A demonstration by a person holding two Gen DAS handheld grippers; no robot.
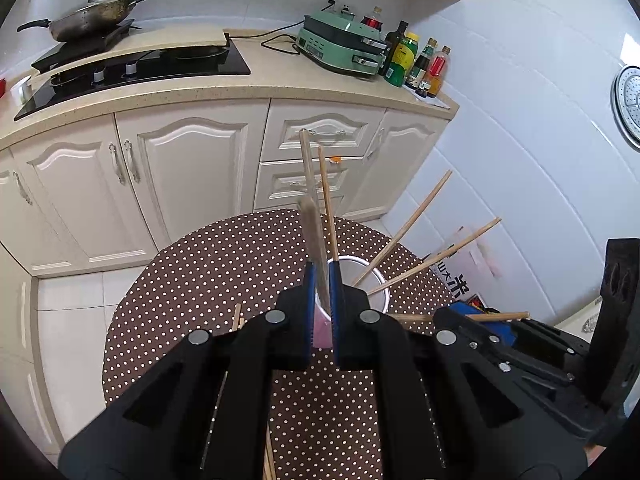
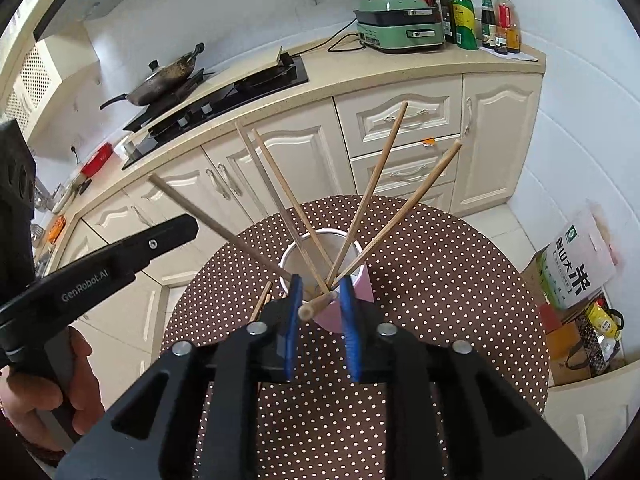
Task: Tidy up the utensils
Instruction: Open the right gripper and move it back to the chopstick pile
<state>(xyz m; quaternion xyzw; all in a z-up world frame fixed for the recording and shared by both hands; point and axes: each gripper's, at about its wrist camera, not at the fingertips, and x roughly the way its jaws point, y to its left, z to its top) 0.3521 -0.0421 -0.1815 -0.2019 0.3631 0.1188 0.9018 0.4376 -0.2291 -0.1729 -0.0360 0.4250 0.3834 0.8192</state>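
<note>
A pink cup point(image 2: 360, 286) with a white inside stands on the round polka-dot table point(image 2: 440, 280) and holds several wooden chopsticks point(image 2: 376, 196). My left gripper point(image 1: 322, 280) is shut on a chopstick point(image 1: 314, 236) that points up and away, right over the cup point(image 1: 322, 332). My right gripper point(image 2: 320, 292) sits just before the cup with a chopstick point(image 2: 316, 306) lying between its blue pads; the jaws stand slightly apart. The left gripper point(image 2: 120, 256) shows at the left of the right wrist view. The right gripper's body point(image 1: 520, 340) shows at the right of the left wrist view.
Loose chopsticks point(image 1: 237, 318) lie on the table to the left of the cup. Behind are cabinets point(image 1: 192, 184), a counter with a stove point(image 1: 132, 68), wok point(image 1: 92, 18), green appliance point(image 1: 344, 42) and bottles point(image 1: 416, 62). A rice bag point(image 2: 576, 268) stands on the floor.
</note>
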